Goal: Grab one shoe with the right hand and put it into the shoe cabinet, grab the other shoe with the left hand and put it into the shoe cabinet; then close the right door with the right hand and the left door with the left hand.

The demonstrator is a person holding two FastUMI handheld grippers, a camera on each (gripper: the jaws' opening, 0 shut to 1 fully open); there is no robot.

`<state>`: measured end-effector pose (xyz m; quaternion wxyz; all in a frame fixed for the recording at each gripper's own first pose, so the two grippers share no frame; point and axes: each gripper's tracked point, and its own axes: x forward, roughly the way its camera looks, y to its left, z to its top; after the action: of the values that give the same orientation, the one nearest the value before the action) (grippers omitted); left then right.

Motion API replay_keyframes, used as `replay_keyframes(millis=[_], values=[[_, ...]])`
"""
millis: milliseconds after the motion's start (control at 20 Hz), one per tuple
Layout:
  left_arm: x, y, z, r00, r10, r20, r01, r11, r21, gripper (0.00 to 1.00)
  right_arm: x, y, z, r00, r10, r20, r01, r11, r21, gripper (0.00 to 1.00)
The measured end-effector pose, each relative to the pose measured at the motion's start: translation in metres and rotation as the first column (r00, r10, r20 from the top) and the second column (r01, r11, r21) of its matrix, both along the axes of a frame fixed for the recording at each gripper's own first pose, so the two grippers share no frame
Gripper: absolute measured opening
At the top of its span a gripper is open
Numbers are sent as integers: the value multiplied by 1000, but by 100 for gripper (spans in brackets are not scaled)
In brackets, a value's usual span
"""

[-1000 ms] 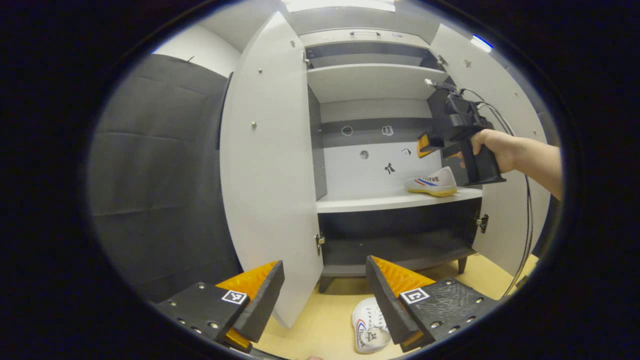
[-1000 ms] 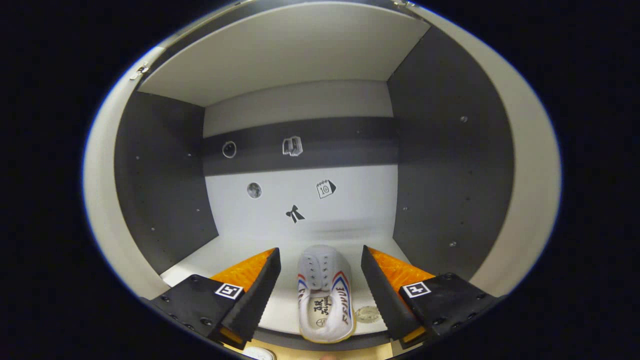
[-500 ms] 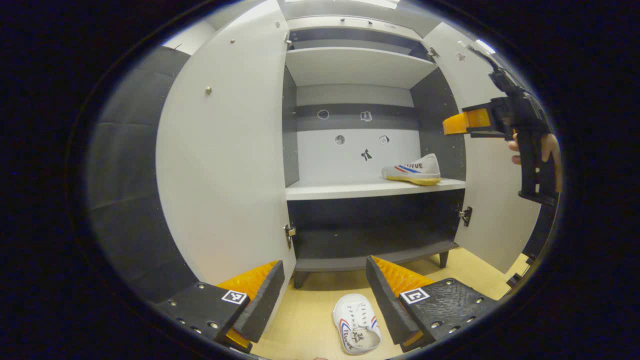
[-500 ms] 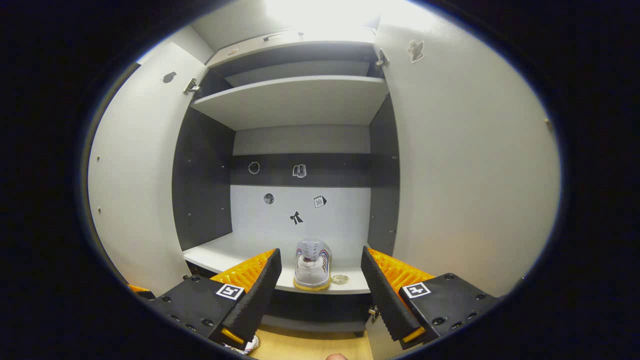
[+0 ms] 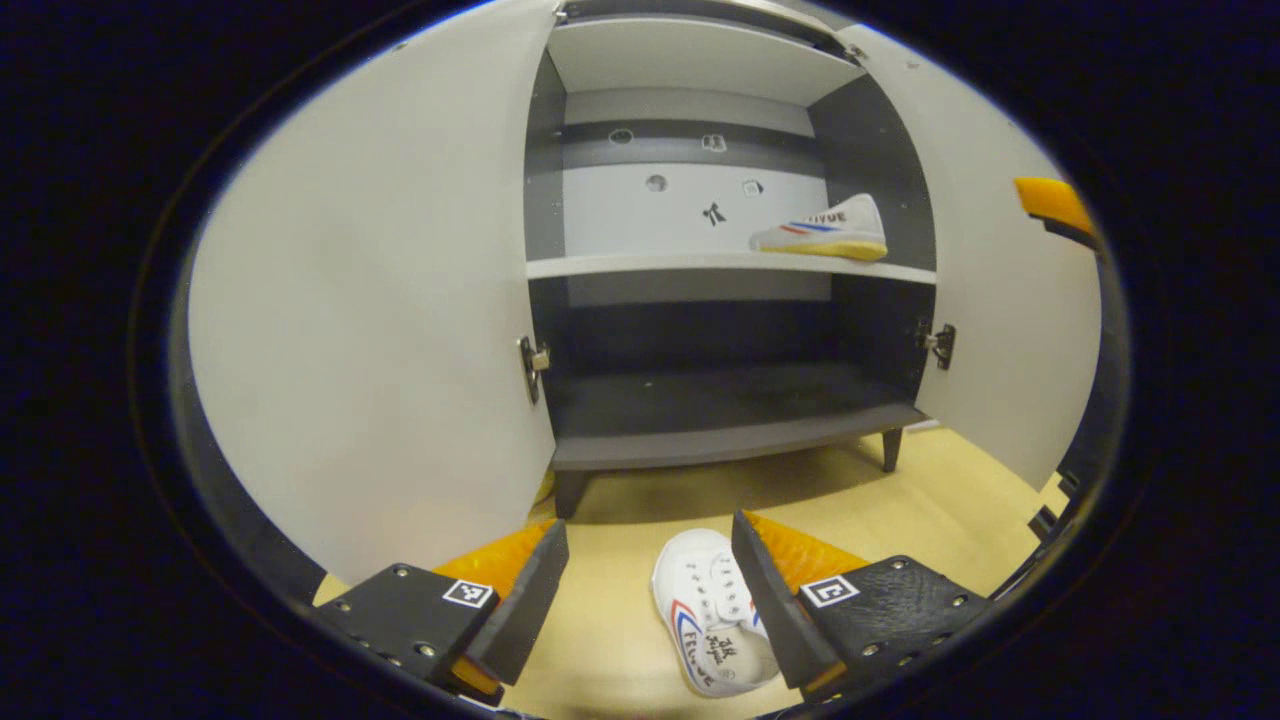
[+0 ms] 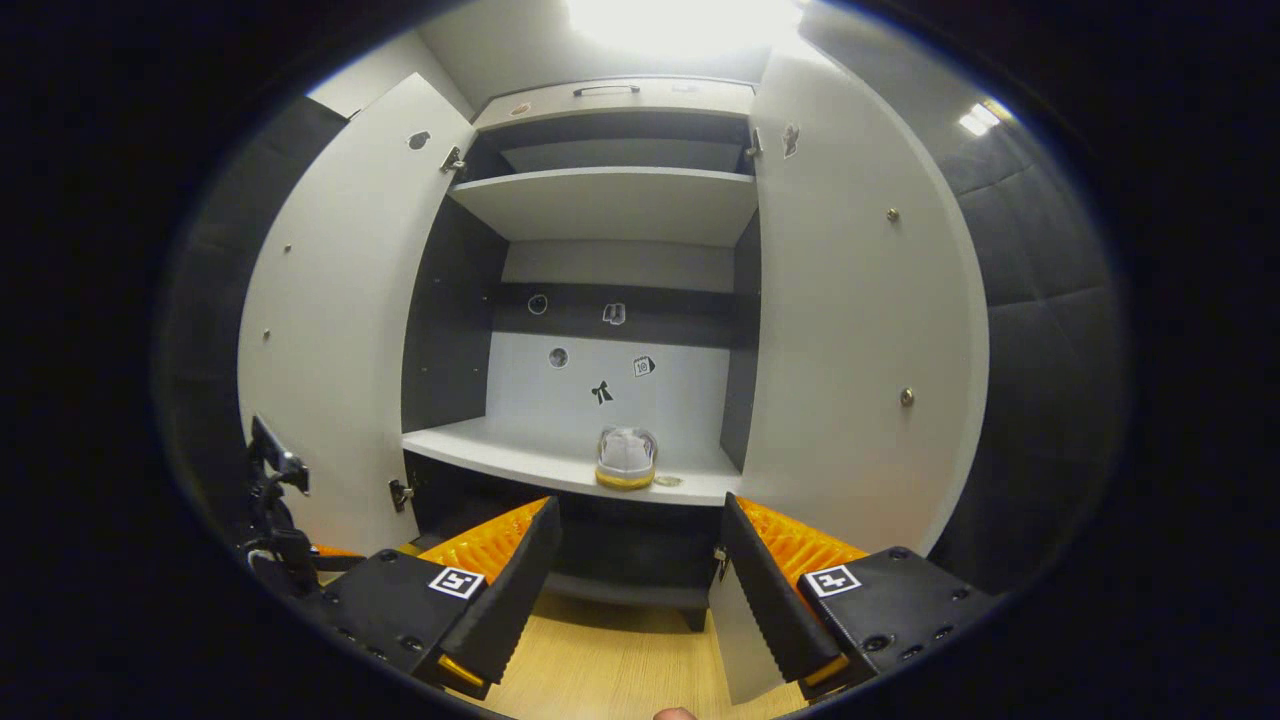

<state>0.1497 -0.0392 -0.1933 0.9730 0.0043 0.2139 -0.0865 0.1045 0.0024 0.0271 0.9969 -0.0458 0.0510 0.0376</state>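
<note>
One white shoe with red and blue stripes [image 5: 822, 229] rests on the cabinet's middle shelf [image 5: 700, 265], at its right end; in the right gripper view that shoe [image 6: 625, 458] shows heel-on. The other white shoe [image 5: 705, 612] lies on the wooden floor [image 5: 620, 620] before the cabinet. My left gripper [image 5: 650, 585] hangs low over that shoe, open, the shoe close by its right finger. My right gripper [image 6: 640, 570] is open and empty, drawn back from the cabinet. Both white doors stand open: the left door [image 5: 380, 300] and the right door [image 6: 850, 330].
The cabinet has a dark bottom shelf [image 5: 720, 420] and an upper shelf [image 6: 610, 200], both bare. Small stickers mark its back wall [image 6: 610, 375]. Part of the right gripper [image 5: 1050, 205] shows at the right edge of the left gripper view. Padded dark wall [image 6: 1040, 330] flanks the cabinet.
My left gripper has dropped toward the floor shoe and nearer the cabinet. My right gripper has backed out of the cabinet, leaving the shoe on the shelf.
</note>
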Motion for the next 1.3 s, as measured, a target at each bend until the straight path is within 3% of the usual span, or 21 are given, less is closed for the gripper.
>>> replay_keyframes(millis=[100, 550, 600, 750, 1000, 1050, 1150, 1300], values=[[0, -5, -27, 998, -11, -67, 11, 1000, 8, 95, -9, -8, -10, 1000, -9, -24, 8, 1000, -28, 96], [-4, -20, -103, 968, -35, -250, 39, 999, 11, 95, -39, -15, -22, 994, -32, -104, 30, 999, -14, 100], [-6, -19, -110, 964, -29, -263, 37, 999, 25, 89, -41, -14, -24, 994, -27, -108, 26, 1000, -13, 100], [-15, -21, -134, 945, -29, -326, 40, 999, 28, 100, -42, -10, -31, 991, -12, -134, 12, 1000, 2, 100], [-15, -20, -139, 952, -34, -303, 52, 997, 50, 100, -43, -13, -31, 992, -4, -126, 6, 1000, 16, 100], [-14, -25, -142, 949, -50, -310, 62, 998, 27, 88, -43, -12, -32, 992, 1, -126, 1, 1000, 16, 100], [-17, -35, -142, 949, -61, -310, 58, 998, -17, 82, -44, -10, -36, 991, 10, -136, -8, 1000, 15, 100], [-15, -36, -142, 955, -53, -293, 64, 998, 27, 53, -44, -5, -34, 990, 29, -141, -25, 999, 28, 100]])
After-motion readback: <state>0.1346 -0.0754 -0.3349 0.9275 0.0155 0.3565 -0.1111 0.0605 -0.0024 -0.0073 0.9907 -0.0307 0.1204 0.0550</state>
